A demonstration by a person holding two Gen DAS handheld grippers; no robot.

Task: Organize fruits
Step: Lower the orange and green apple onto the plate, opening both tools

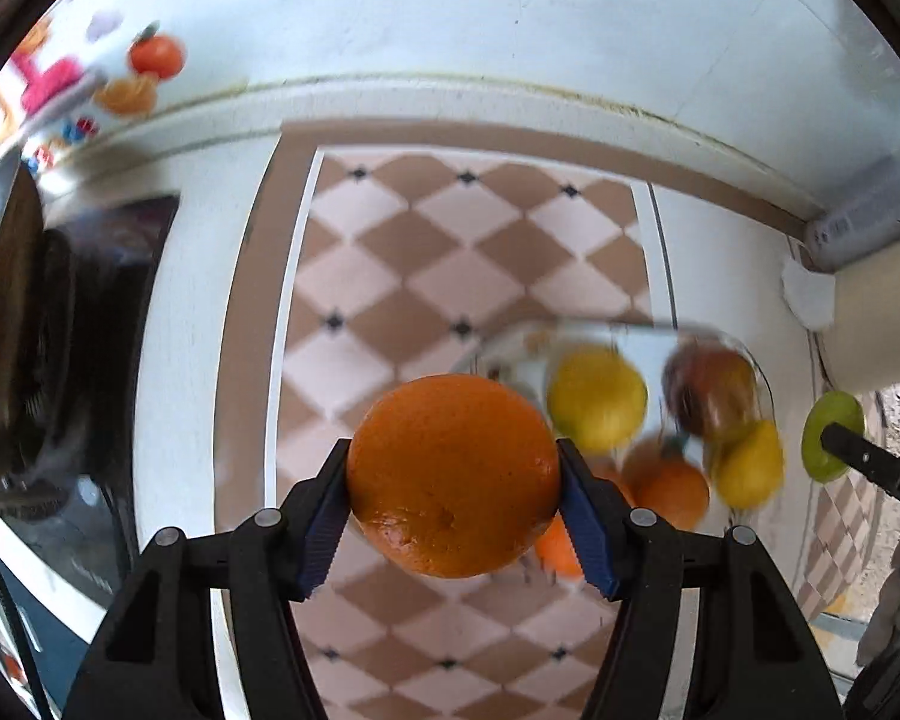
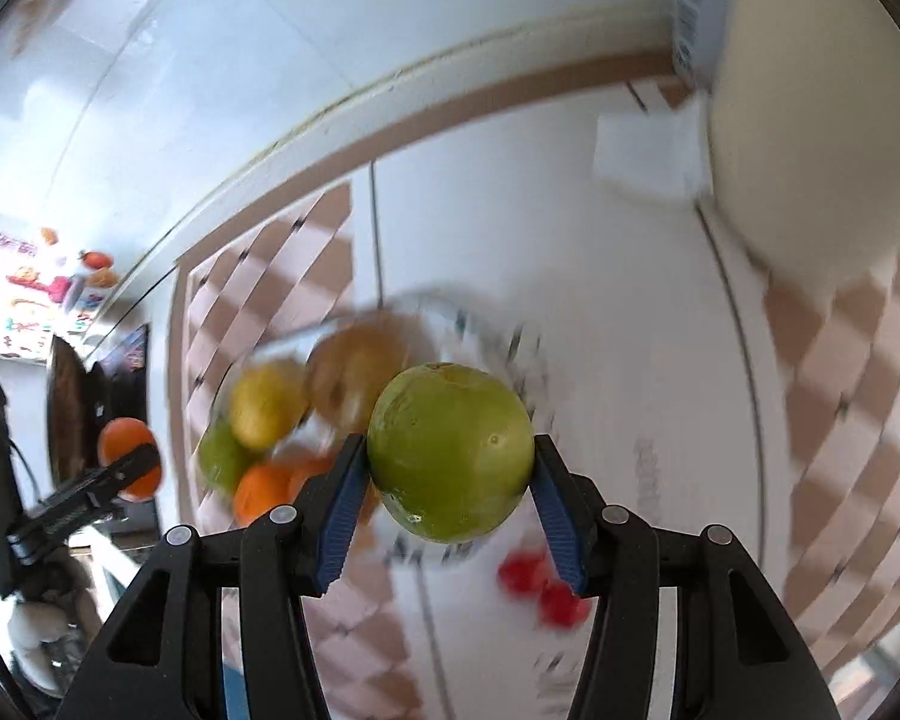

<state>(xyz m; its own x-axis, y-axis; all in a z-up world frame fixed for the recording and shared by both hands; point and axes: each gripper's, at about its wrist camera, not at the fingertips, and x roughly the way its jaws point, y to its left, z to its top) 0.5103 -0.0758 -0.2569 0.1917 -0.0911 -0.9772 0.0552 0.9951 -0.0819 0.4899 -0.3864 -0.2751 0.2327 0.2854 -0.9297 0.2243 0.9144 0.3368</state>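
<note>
My left gripper (image 1: 453,477) is shut on an orange (image 1: 453,474), held above the checkered tablecloth. My right gripper (image 2: 450,456) is shut on a green fruit (image 2: 450,450), which also shows at the right edge of the left wrist view (image 1: 831,429). A wire fruit basket (image 1: 576,333) to the right of the orange holds lemons (image 1: 597,396), an apple (image 1: 714,390) and oranges (image 1: 666,486). In the right wrist view the basket (image 2: 432,300) lies behind and left of the green fruit, blurred. The left gripper with its orange (image 2: 129,465) shows at the far left there.
A white tiled wall (image 1: 510,18) runs behind the table. A dark pan or pot (image 1: 6,312) stands at the left. A cream container (image 2: 810,120) and a white box (image 2: 648,162) stand at the right back. Two small red fruits (image 2: 540,591) lie on the cloth near the right gripper.
</note>
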